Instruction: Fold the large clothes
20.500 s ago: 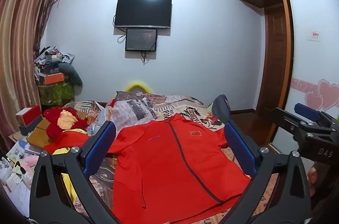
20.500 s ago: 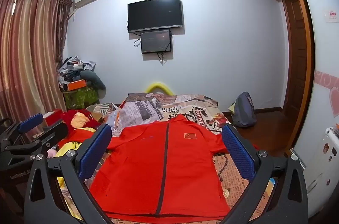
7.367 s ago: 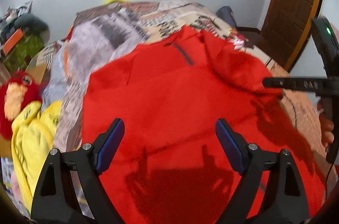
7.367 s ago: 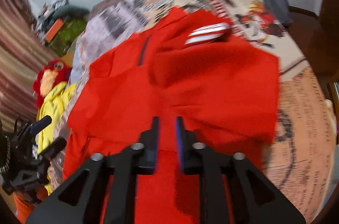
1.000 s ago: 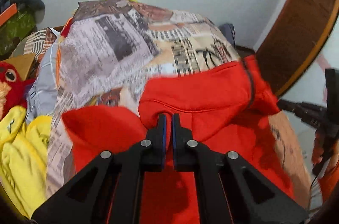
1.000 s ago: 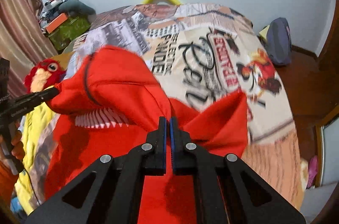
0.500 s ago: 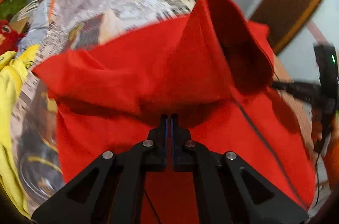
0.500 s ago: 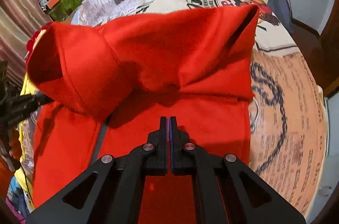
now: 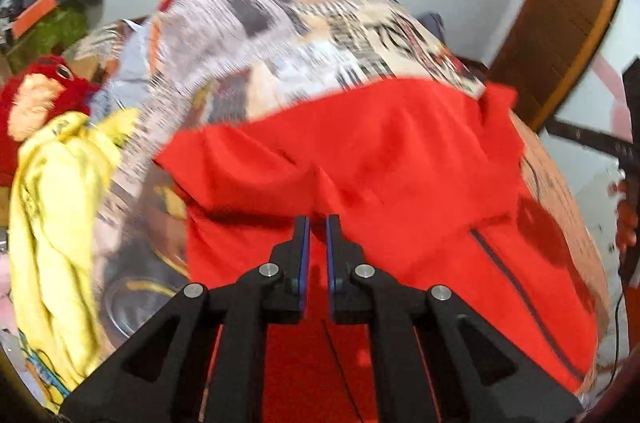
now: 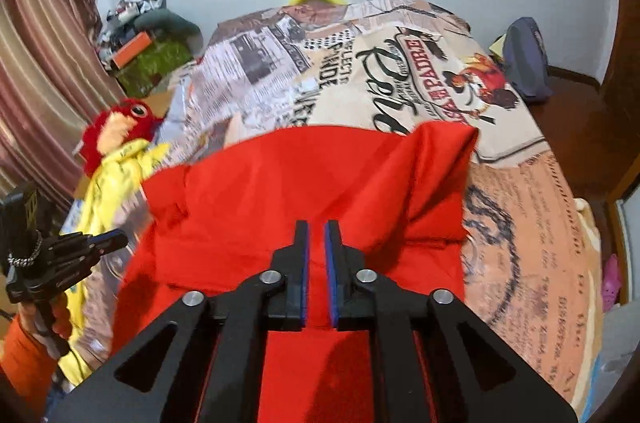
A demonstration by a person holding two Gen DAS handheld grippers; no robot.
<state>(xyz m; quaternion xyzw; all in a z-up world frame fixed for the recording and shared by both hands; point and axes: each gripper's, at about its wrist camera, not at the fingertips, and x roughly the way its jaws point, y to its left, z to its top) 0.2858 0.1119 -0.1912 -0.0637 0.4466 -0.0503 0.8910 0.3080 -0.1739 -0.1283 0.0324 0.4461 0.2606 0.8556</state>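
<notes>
— Right under the tools, nearest of all: what of the grip?

— Right gripper (image 10: 316,227): opening, a narrow slit between the pads, nothing pinched, only red cloth beneath. Left gripper (image 9: 315,223): likewise a slit apart, pressing on nothing visible.

— And just past the tips?

— Red jacket (image 10: 280,183), lying on the near half of the bedspread (image 10: 400,63), far part doubled back toward the near side, puffed up and loose at the right corner (image 10: 448,151).

— Handling?

— Probably light, soft and limp. Sags and billows rather than keeping a crease. Nothing fragile. Best taken at the two ends of a doubled edge, one per tool, biting through both layers. Better kept off the zipper (image 9: 520,287), likely stiffer there.

— Farther out?

— To the left, a yellow garment (image 9: 52,203) and a red plush toy (image 10: 116,127), well clear of the fold. Beyond, only printed bedspread up to the far wall.
</notes>
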